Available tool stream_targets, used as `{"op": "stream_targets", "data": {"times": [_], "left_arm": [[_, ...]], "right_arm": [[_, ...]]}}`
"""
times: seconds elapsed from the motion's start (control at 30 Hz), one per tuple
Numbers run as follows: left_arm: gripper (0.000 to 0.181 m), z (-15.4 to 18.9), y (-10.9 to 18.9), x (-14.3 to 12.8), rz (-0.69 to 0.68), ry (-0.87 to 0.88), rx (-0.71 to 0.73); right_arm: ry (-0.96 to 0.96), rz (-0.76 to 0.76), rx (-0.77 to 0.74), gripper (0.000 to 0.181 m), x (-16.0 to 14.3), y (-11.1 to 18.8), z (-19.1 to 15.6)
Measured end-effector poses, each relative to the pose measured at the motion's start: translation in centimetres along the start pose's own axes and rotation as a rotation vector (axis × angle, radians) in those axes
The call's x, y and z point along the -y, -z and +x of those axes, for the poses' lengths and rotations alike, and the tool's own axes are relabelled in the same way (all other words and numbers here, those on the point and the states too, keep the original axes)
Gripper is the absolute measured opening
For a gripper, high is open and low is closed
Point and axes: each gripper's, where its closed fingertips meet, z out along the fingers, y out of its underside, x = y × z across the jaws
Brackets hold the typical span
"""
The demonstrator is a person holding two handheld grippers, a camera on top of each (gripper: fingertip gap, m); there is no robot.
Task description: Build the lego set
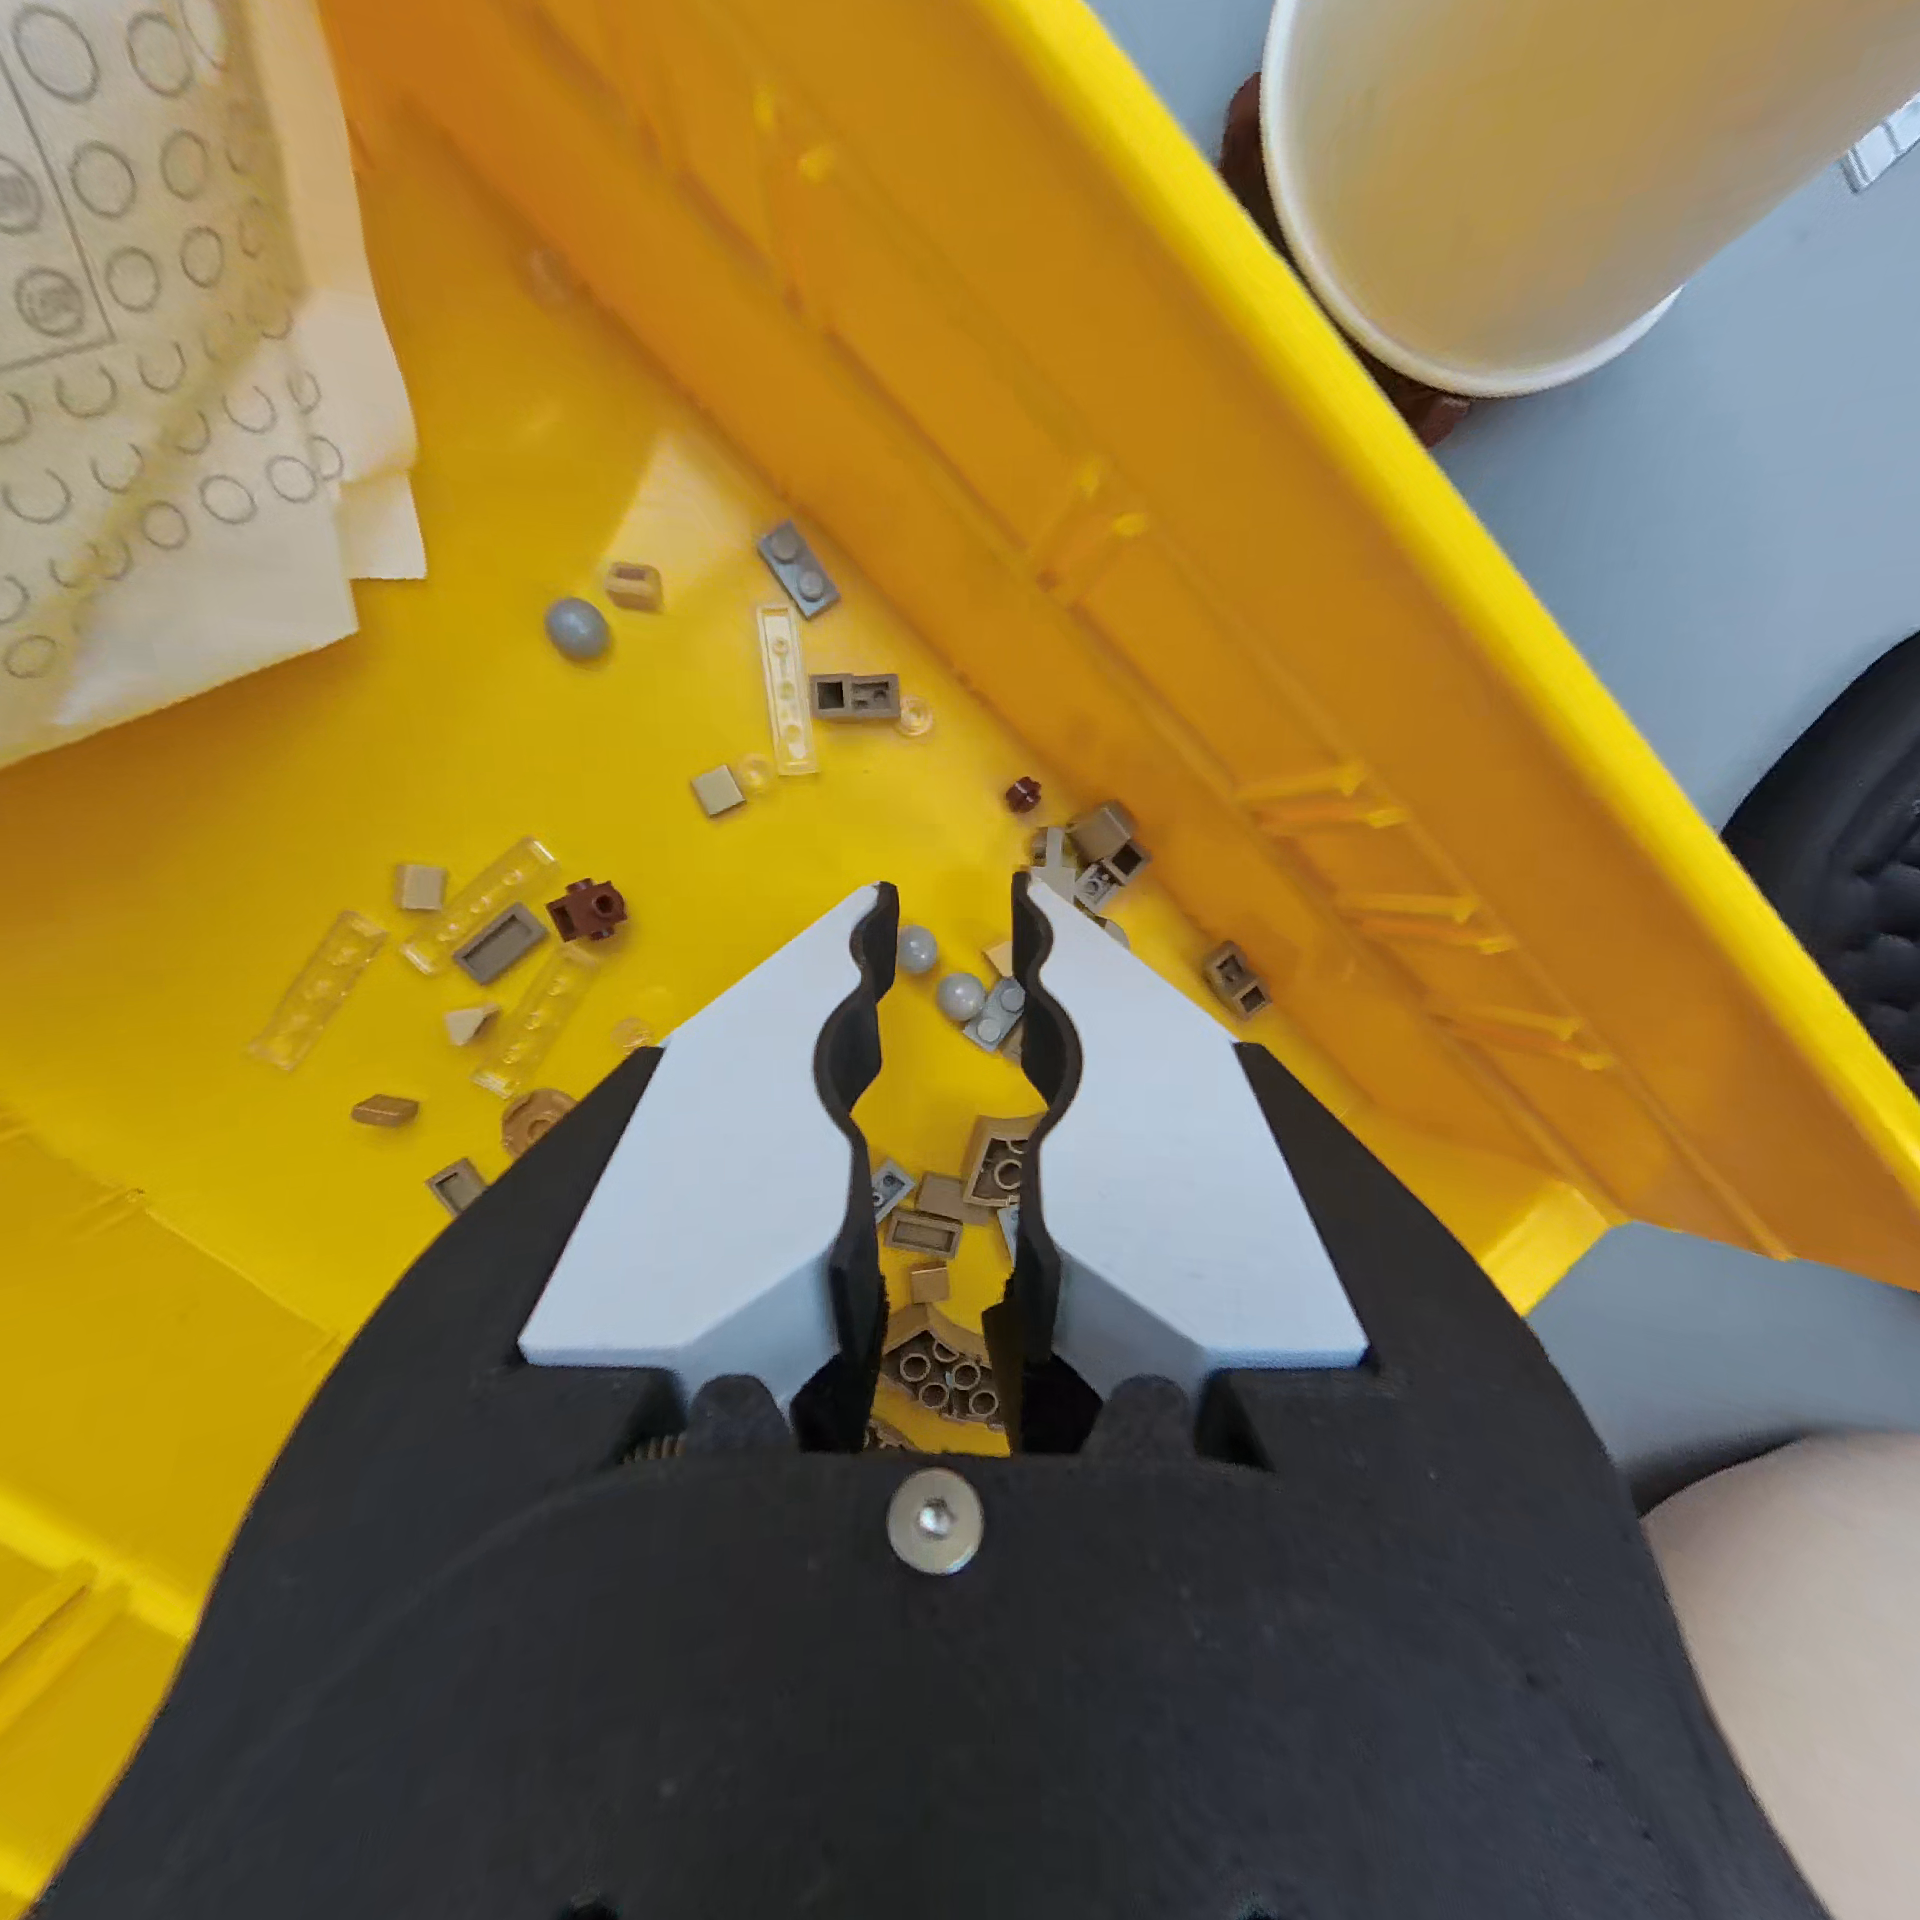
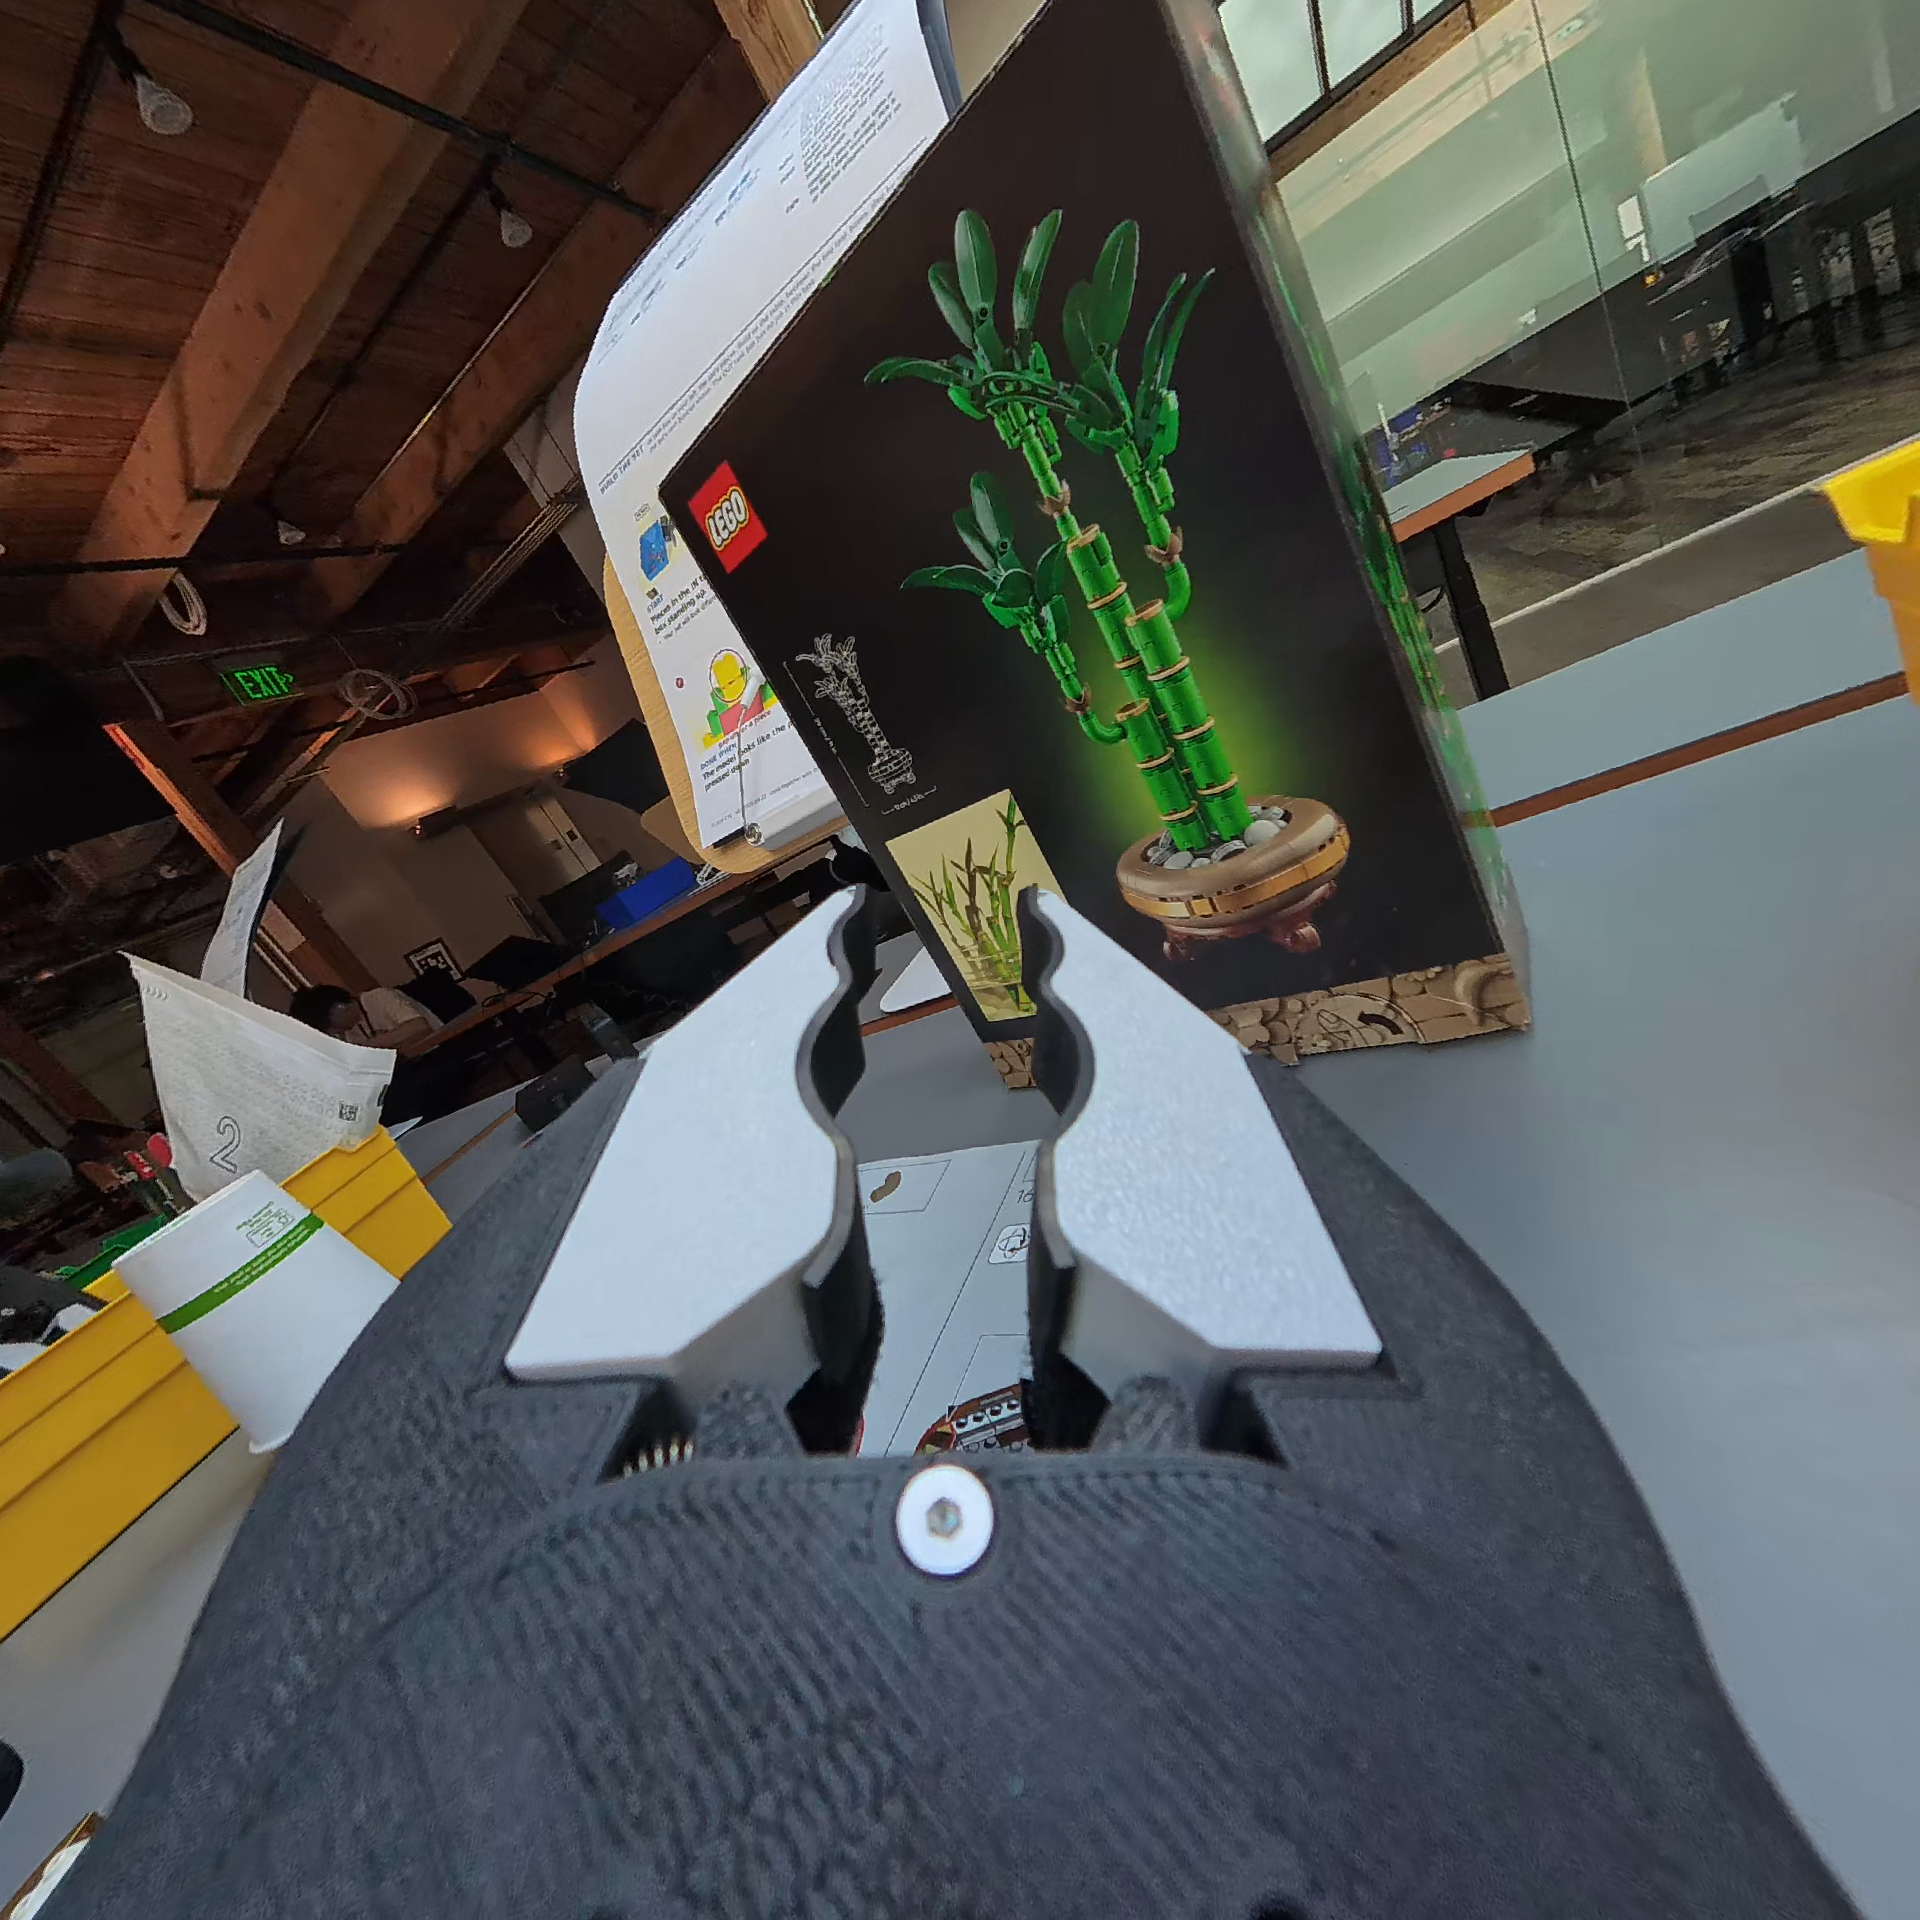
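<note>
My left gripper (image 1: 954, 902) is open and empty, hovering over a yellow bin (image 1: 208, 810) with several small loose pieces on its floor. Grey balls (image 1: 957, 997), a grey plate (image 1: 997, 1013), tan bricks (image 1: 1110, 842), clear plates (image 1: 785, 688) and a dark red piece (image 1: 589, 910) lie around the fingertips. My right gripper (image 2: 945, 906) is open and empty, raised above the grey table and pointing at the upright set box (image 2: 1091, 582) with a green bamboo plant picture. An instruction booklet (image 2: 935, 1268) lies under it.
A white paper bag (image 1: 135, 364) lies in the bin's far left corner. A white paper cup (image 1: 1496, 177) stands outside the bin wall (image 1: 1247, 582); it also shows in the right wrist view (image 2: 260, 1309) beside the yellow bin (image 2: 94, 1413). A printed sheet (image 2: 727, 436) stands behind the box. About 65 cm separates my left fingertips from my right. My left gripper's tips are some 6 cm from the dark red piece (image 1: 589, 910).
</note>
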Motion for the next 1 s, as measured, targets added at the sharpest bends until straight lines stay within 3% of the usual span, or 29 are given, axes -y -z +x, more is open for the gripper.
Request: {"op": "stream_targets", "data": {"times": [0.77,1.0], "left_arm": [[0.015,1.0,-0.1,-1.8,-0.079,0.058,-0.075],[0.004,0.7,-0.4,-1.9,-0.091,0.06,-0.063]], "right_arm": [[-0.013,0.0,0.003,0.026,0.0,0.0,0.0],[-0.022,0.001,0.005,0.026,0.0,0.1,0.0]]}}
